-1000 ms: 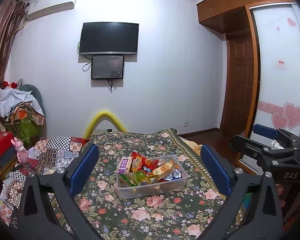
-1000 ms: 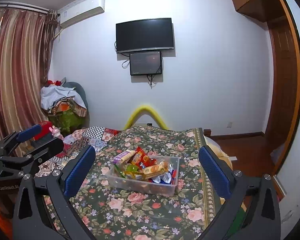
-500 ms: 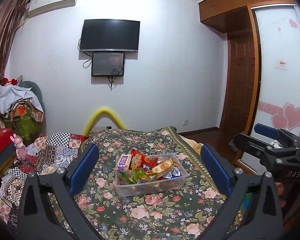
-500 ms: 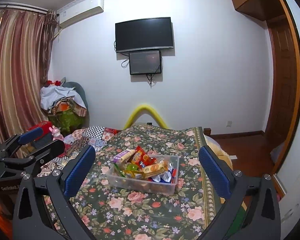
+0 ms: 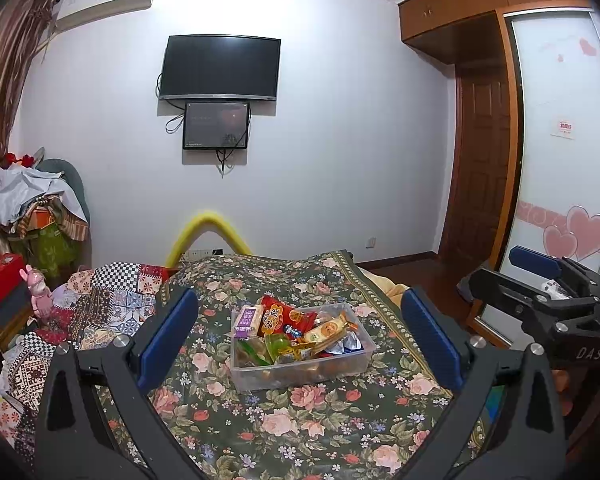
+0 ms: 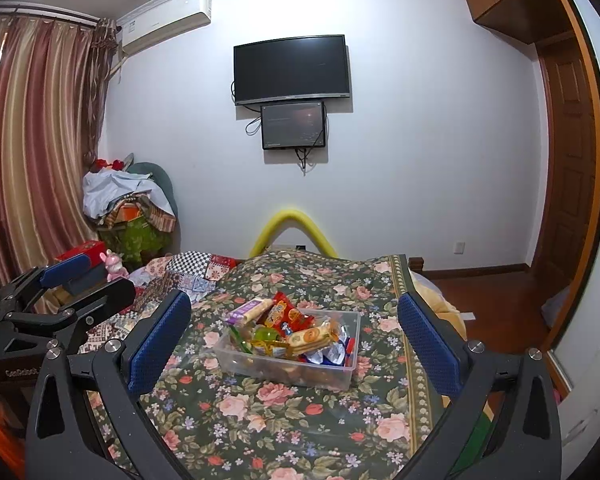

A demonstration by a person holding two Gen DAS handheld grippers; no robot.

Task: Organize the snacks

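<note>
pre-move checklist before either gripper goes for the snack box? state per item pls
1. Left gripper open, nothing between its fingers: ok.
2. Right gripper open, nothing between its fingers: ok.
3. Clear plastic box sits flat on the floral bedspread, no lid on it: ok.
4. Grippers apart from the box, neither touching it: ok.
5. Top snacks reachable: purple-and-white biscuit pack and red packet stick up above the rim: ok.
6. What lies under the pile at the box bottom: cannot tell.
</note>
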